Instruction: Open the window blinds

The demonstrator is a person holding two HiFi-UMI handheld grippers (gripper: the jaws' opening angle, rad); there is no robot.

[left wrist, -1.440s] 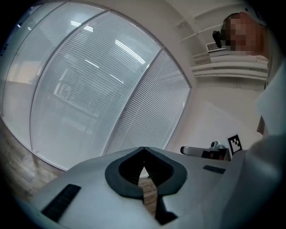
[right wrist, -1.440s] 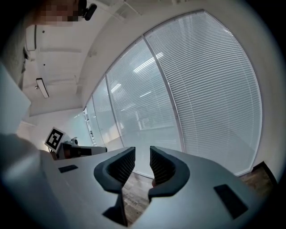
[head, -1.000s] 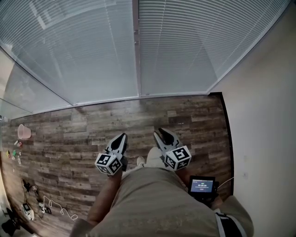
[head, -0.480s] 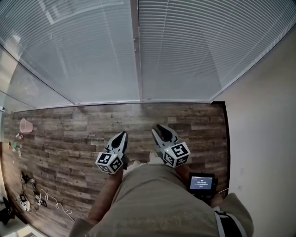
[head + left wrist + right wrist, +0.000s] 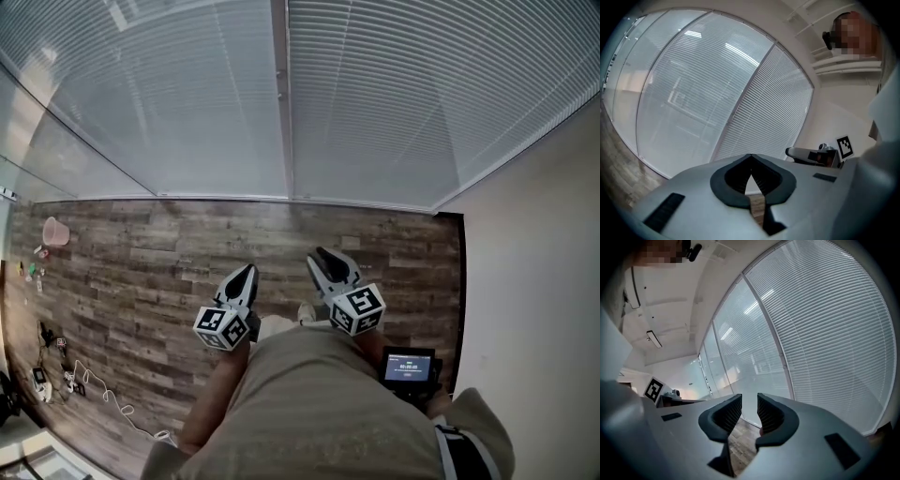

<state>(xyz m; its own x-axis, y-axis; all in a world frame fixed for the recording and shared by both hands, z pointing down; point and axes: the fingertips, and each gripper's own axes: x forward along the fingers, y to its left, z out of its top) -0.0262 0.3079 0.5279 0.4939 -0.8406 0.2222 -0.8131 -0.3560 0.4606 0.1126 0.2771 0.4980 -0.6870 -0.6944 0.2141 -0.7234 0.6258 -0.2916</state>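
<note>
A wood-plank floor [image 5: 141, 272] runs up to the window. At its far left stands a pink container [image 5: 55, 231], with small coloured items [image 5: 36, 274] near it. A white cable [image 5: 105, 400] snakes among dark gadgets lower left. A black screen device [image 5: 407, 367] glows beside the plain wall [image 5: 534, 281].

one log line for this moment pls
stage: not started | blinds: fully down, untouched | left gripper: shut, empty | right gripper: open, empty

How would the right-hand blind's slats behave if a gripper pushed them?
The right-hand blind has thin, narrow slats, so they would probably flex and might kink. Hanging down to the wooden floor, it would likely sway rather than resist.
</note>
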